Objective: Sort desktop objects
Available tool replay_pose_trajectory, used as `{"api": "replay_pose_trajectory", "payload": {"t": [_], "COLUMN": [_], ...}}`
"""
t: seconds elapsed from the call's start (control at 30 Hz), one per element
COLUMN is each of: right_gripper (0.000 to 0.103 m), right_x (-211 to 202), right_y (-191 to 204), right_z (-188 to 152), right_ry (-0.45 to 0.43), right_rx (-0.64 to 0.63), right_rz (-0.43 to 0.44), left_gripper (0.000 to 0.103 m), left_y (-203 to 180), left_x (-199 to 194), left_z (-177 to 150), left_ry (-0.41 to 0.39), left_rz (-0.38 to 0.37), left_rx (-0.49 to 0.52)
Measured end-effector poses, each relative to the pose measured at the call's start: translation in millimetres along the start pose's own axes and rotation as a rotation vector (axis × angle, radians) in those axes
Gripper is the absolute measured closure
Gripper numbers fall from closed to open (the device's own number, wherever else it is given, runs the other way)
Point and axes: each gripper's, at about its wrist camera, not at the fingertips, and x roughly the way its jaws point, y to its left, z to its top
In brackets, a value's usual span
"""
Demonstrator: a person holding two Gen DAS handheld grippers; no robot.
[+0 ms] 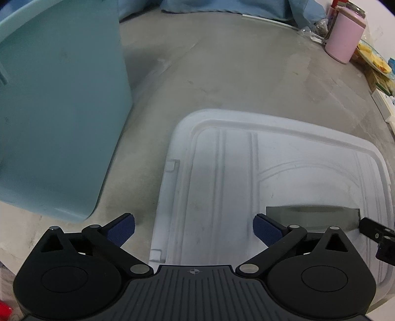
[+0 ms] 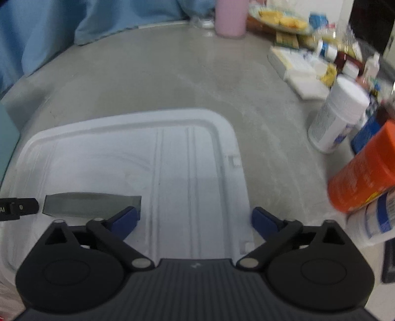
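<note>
A white plastic lid with a rectangular handle slot lies flat on the grey table. My left gripper hovers open over its near left edge, nothing between the blue pads. In the right wrist view the same white lid and its slot lie below my right gripper, which is open and empty above the lid's near right part. The tip of the other gripper shows at the left edge. A teal bin stands to the left.
A pink canister stands at the far right of the table. In the right wrist view an orange bottle, a white bottle, white boxes and small packages crowd the right side. Blue cloth hangs at the back.
</note>
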Motion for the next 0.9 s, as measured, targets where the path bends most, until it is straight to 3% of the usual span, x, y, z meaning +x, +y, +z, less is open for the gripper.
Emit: {"api": "replay_pose_trajectory", "payload": {"t": [0.37,0.63,0.9], "right_gripper": [0.0,0.0,0.0], "right_x": [6,1,-1], "right_y": [-4,-1,0], "right_z": [10,0,-3], "right_ry": [0.064,0.041,0.045], "right_rx": [0.012,0.018,-0.01], "right_rz": [0.033,0.03,0.048], "left_gripper": [0.0,0.0,0.0], "left_y": [6,16,15], "left_x": [9,9,16], "left_z": [8,-2,4], "left_ry": [0.041,0.056,0.082], "left_rz": [-0.031,-0.067,-0.111], "left_rx": [-0.006,-0.047,-0.002]}}
